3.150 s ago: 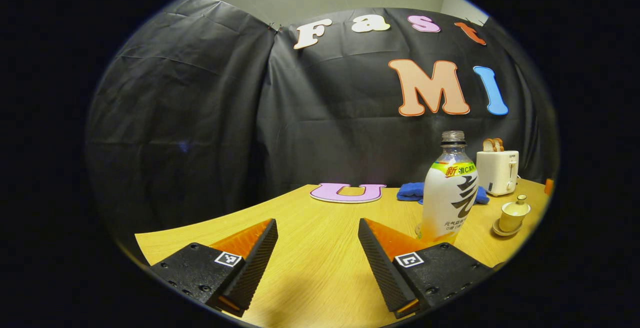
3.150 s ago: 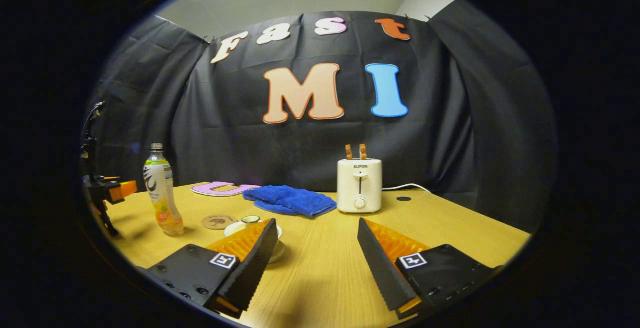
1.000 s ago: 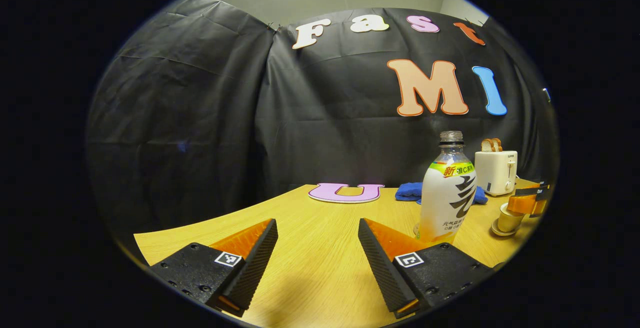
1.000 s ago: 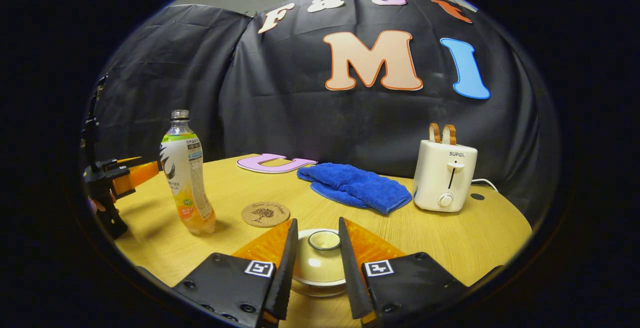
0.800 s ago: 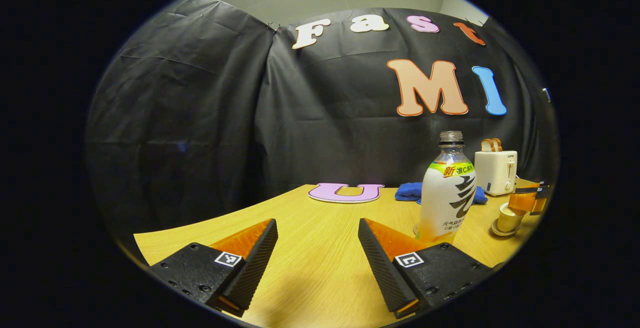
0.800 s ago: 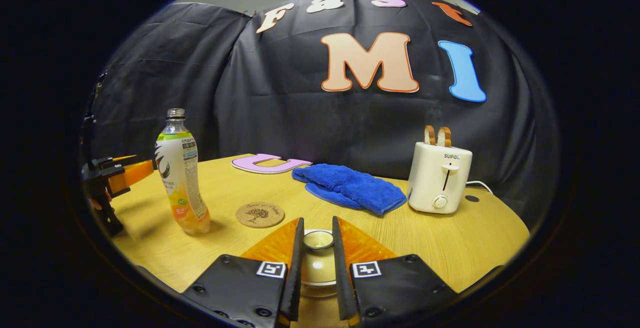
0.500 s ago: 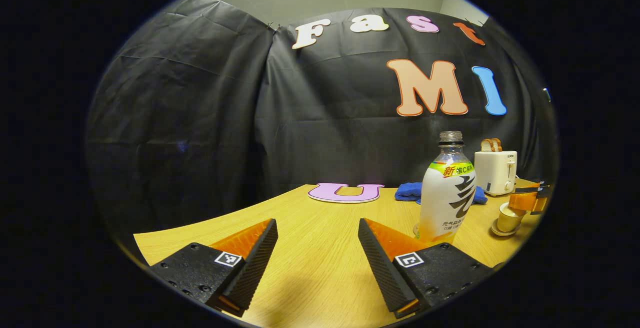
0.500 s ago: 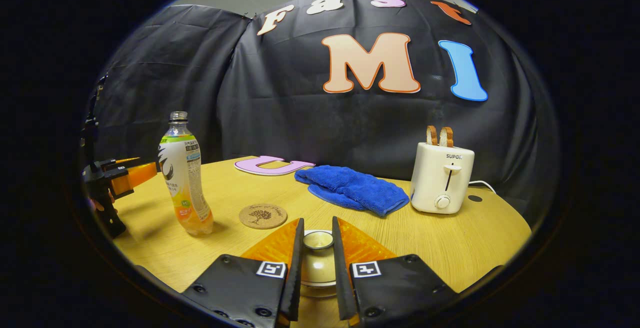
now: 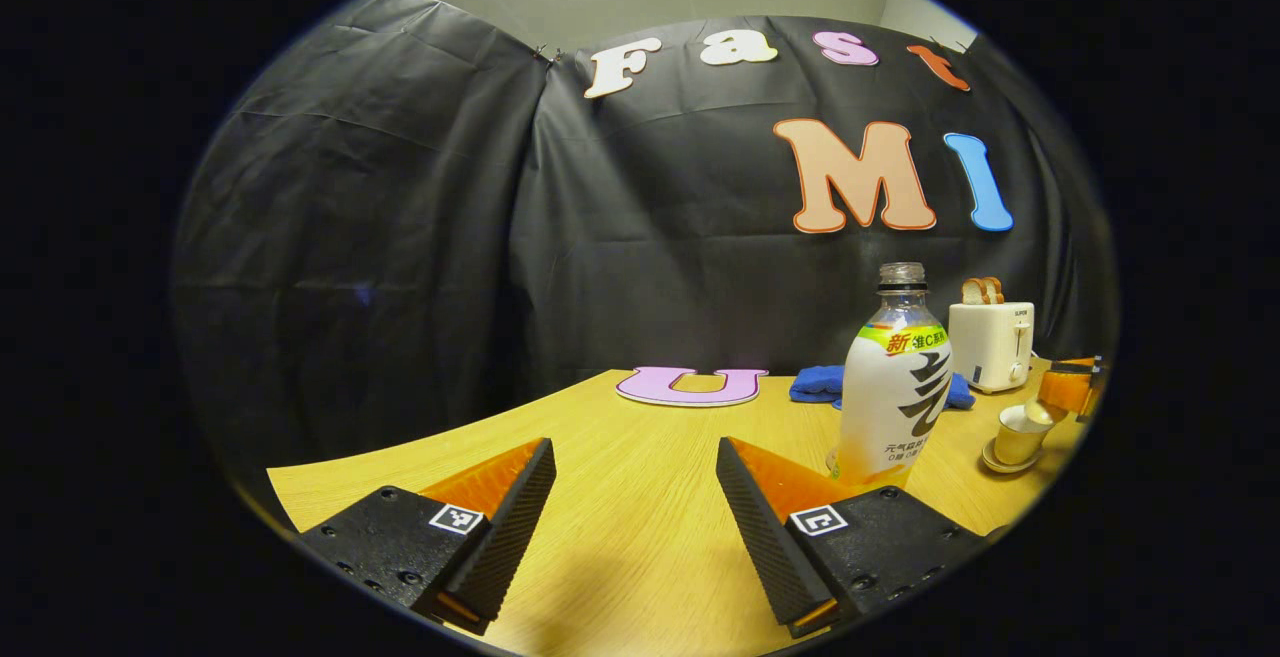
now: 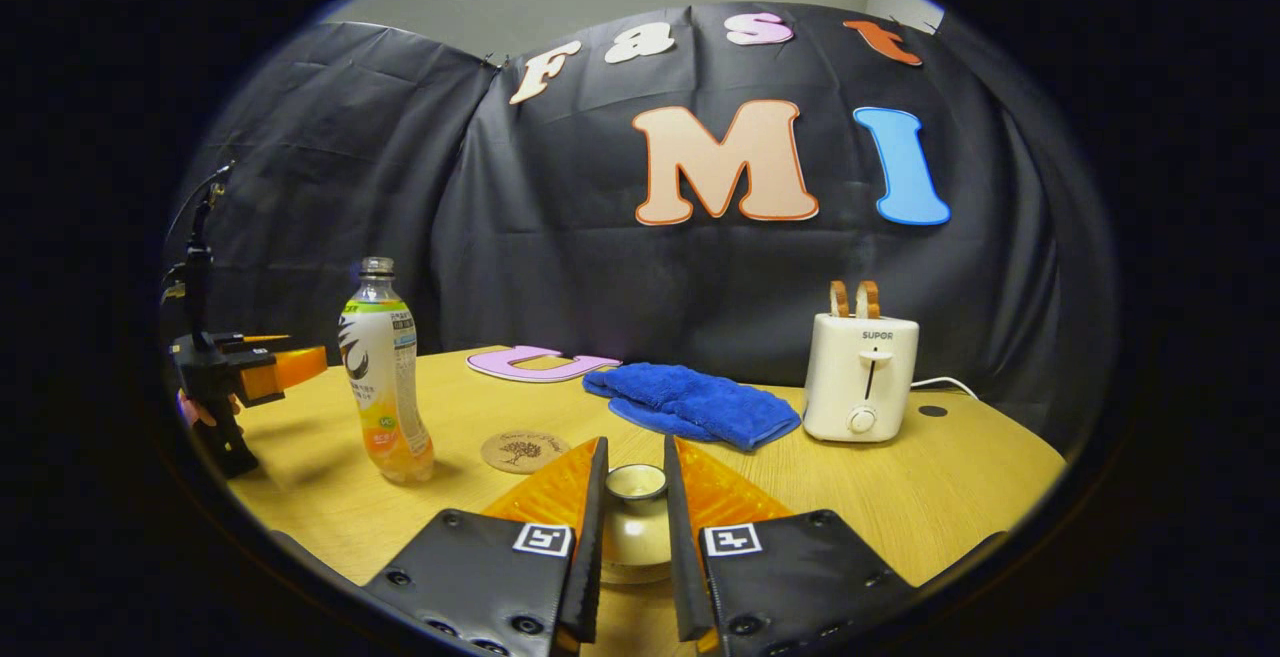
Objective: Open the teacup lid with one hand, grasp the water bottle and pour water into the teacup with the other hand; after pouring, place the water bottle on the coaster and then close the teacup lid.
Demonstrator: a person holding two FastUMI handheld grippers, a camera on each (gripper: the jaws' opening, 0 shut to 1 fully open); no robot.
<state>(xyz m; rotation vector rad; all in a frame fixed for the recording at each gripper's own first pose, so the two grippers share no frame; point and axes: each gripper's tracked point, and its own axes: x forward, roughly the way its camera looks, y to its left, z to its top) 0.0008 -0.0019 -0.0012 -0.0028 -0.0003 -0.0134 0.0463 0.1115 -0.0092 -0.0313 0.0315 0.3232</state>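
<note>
My right gripper (image 10: 634, 527) is closed on the teacup lid (image 10: 634, 522), one finger pressed against each side of its knob, whose round top shows just between the fingertips. The fingers cover most of the lid's dome, and what sits beneath the lid is hidden behind them in the right gripper view. In the left gripper view I see that same gripper (image 9: 1068, 389) far off at the right edge, raised a little above the teacup (image 9: 1020, 435), which stands on its saucer (image 9: 1010, 460) with its mouth uncovered; the lid itself is too small and too close to the edge there to make out clearly. My left gripper (image 9: 635, 497) is open, its fingers spread wide over bare table (image 9: 640, 557) with nothing between them. The water bottle (image 9: 898, 377) stands upright just beyond and to the right of my left gripper's right finger, which cuts off its foot; it has no cap on its neck. From the right gripper view the bottle (image 10: 388, 384) stands between the left gripper (image 10: 270, 367) and the round cork coaster (image 10: 524, 451), which lies flat and bare just beside my right gripper's left finger. Behind them lie a blue cloth (image 10: 695, 402) and a white toaster (image 10: 859, 377) with two slices sticking up.
</note>
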